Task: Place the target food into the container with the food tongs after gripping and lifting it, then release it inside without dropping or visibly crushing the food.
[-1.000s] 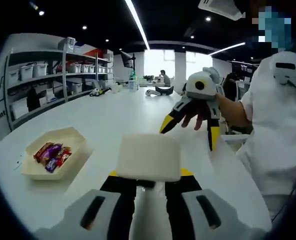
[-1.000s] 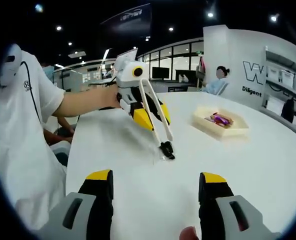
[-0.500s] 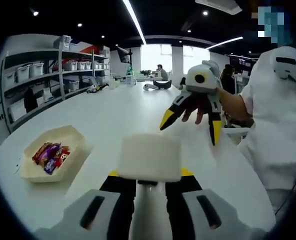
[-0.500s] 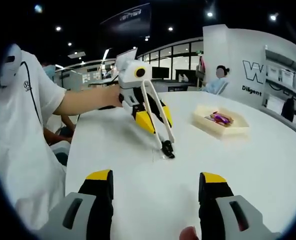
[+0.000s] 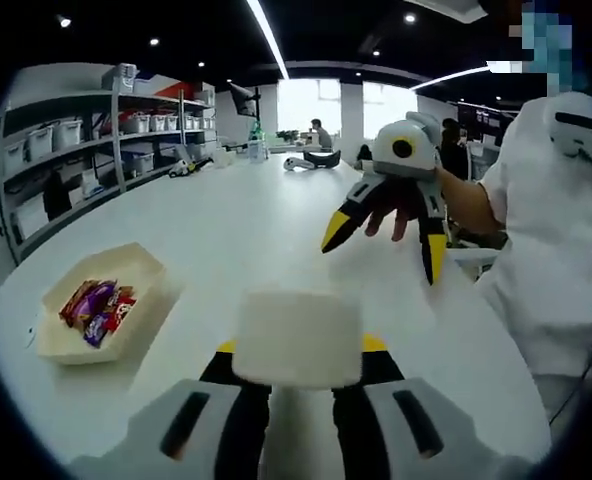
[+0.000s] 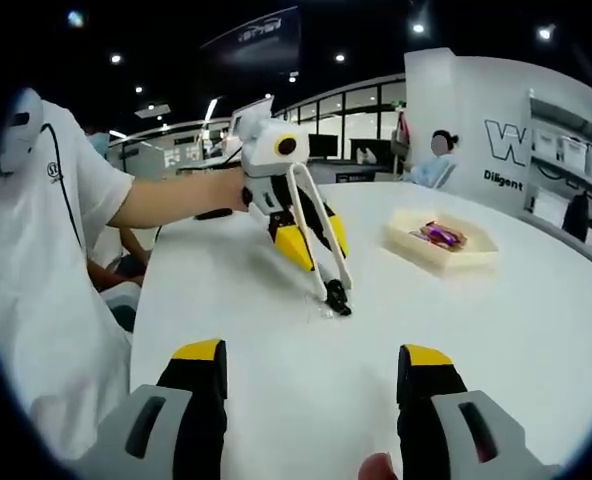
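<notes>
White food tongs (image 6: 316, 225) with black tips (image 6: 337, 299) are clamped in my left gripper (image 6: 311, 245), their tips down at the white table (image 6: 276, 330). Whether anything sits between the tips I cannot tell. In the left gripper view the tongs' white back end (image 5: 296, 338) covers the gap of my left gripper (image 5: 296, 352). A cream tray (image 5: 46, 340), also seen as the tray (image 6: 446, 262), holds wrapped candies (image 5: 96, 302), the same candies (image 6: 438, 236). My right gripper (image 6: 313, 360) is open and empty, and it is seen as the right gripper (image 5: 384, 250) held in a hand.
A person in white (image 5: 556, 260) stands at the table's edge. Shelves with bins (image 5: 66, 140) line one wall. Small items (image 5: 311, 160) lie at the table's far end. Bare white tabletop (image 5: 246, 230) stretches between tray and grippers.
My left gripper has tilted a little more upright, while the tongs' tips stay at about the same spot on the table. The right gripper has hardly moved.
</notes>
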